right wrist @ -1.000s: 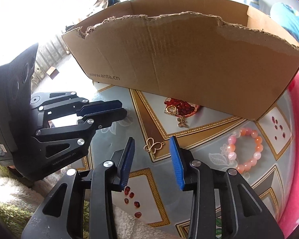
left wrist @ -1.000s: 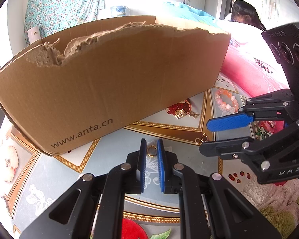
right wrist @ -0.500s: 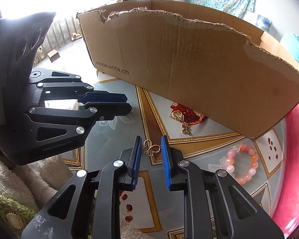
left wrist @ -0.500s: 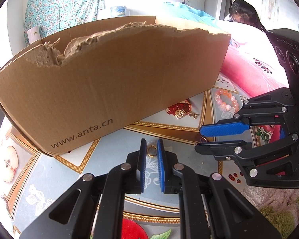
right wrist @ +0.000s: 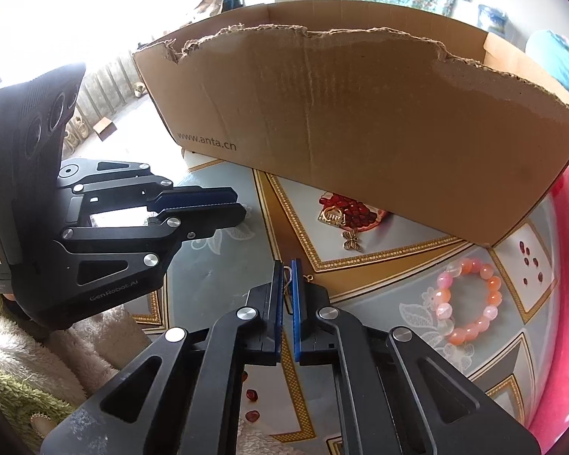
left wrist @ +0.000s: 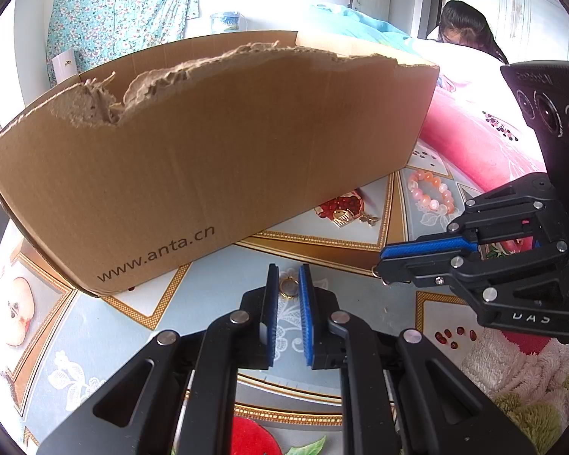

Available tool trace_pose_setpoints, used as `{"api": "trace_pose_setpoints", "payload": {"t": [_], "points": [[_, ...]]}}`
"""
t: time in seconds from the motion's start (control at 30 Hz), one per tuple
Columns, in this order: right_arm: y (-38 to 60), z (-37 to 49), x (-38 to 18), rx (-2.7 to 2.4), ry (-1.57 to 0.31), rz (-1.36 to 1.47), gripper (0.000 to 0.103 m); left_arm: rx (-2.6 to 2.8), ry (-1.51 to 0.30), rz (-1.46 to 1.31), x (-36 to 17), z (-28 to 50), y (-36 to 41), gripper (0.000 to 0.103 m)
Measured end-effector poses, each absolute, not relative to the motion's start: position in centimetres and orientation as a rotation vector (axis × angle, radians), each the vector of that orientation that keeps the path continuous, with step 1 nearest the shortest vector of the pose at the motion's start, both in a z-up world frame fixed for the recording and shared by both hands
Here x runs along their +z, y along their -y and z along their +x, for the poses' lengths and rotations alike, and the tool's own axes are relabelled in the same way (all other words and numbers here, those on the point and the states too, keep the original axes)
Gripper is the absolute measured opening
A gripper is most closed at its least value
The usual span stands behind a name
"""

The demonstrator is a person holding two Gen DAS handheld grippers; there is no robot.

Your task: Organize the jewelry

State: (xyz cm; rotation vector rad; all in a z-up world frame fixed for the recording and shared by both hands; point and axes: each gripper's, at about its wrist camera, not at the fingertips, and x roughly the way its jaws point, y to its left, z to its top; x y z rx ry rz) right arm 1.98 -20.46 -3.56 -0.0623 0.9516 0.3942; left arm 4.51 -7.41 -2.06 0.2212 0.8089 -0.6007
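My left gripper (left wrist: pixel 288 278) is shut on a small gold ring (left wrist: pixel 289 287) just above the patterned tablecloth (left wrist: pixel 360 303). My right gripper (right wrist: pixel 286 270) has its jaws closing, and the blue pads press on a thin gold butterfly charm (right wrist: pixel 287 273) whose loop sticks out to the right. Each gripper shows in the other's view: the right gripper (left wrist: pixel 383 265) at right, the left gripper (right wrist: pixel 239 208) at left. A pink bead bracelet (right wrist: pixel 470 303) lies on the cloth at right. A gold pendant (right wrist: pixel 332 216) and a second butterfly charm (right wrist: pixel 352 240) lie by the box.
A torn cardboard box (left wrist: pixel 208 159) with an open top stands behind both grippers and fills the back. A pink quilt (left wrist: pixel 474 144) lies at right, a fluffy blanket (left wrist: pixel 512 371) at the near edge. A person (left wrist: pixel 462 26) sits far back.
The right gripper's jaws came together around the gold butterfly charm and now pinch it. The left gripper stays still with the ring in it.
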Motion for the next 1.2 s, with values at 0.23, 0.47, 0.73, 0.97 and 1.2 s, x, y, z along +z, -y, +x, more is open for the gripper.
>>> {"api": "trace_pose_setpoints", "payload": {"t": [0.23,0.47,0.73,0.97,1.2], "points": [[21.1,1.6,-2.5,0.405,-0.931,-0.041,0.016,-0.601,-0.809,0.22,-2.1,4.5,7.3,0.01],[21.6,1.9,-2.9,0.425,-0.965,-0.004,0.026,-0.601,-0.809,0.22,-2.1,4.5,7.4,0.01],[21.5,1.4,-2.8,0.467,-0.984,0.039,0.028,-0.601,-0.808,0.22,-2.1,4.5,7.3,0.01],[21.3,2.0,-2.9,0.445,-0.973,0.015,0.028,-0.601,-0.808,0.22,-2.1,4.5,7.3,0.01],[20.3,1.6,-3.1,0.461,-0.972,-0.002,0.029,-0.601,-0.807,0.221,-2.1,4.5,7.3,0.01]]}}
